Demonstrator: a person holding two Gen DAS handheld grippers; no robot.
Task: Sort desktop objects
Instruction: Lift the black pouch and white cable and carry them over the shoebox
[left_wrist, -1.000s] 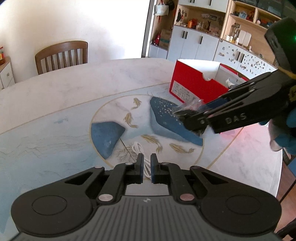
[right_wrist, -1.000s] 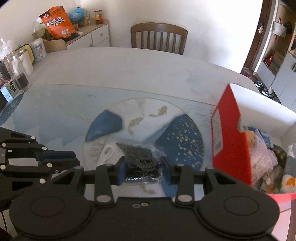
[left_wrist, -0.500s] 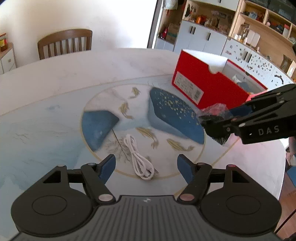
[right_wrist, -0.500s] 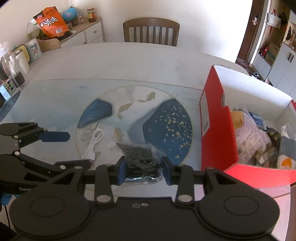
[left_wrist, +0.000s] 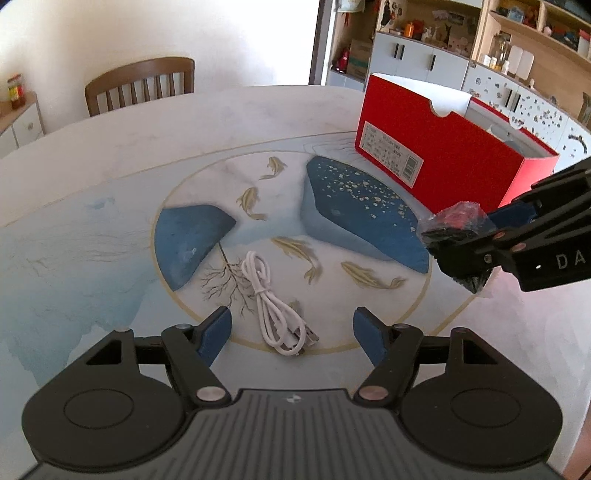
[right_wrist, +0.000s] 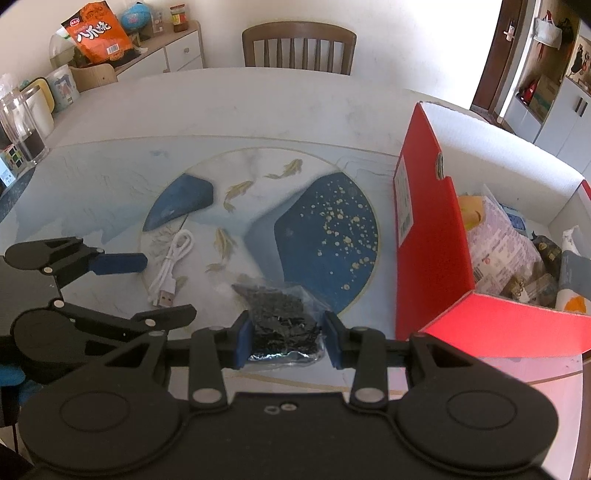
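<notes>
A coiled white USB cable (left_wrist: 266, 299) lies on the painted round table (left_wrist: 110, 221), just ahead of my left gripper (left_wrist: 291, 323). That gripper is open, its blue pads either side of the cable's plug end without touching it. In the right wrist view the cable (right_wrist: 171, 266) lies between the left gripper's fingers (right_wrist: 122, 264). My right gripper (right_wrist: 287, 334) is shut on a clear bag of small black pieces (right_wrist: 280, 314), held above the table left of the open red box (right_wrist: 432, 258). The left wrist view shows that bag (left_wrist: 454, 221) in front of the red box (left_wrist: 443, 162).
Several packets (right_wrist: 502, 251) fill the red box. A wooden chair (left_wrist: 140, 85) stands at the table's far side. A glass jar (right_wrist: 22, 125) and an orange snack bag (right_wrist: 96, 33) are at the back left. White cabinets (left_wrist: 417, 62) line the wall behind the box.
The left gripper's jaws went from shut to wide open, and it sank closer to the cable. The right gripper carried the bag to the right, nearer the red box.
</notes>
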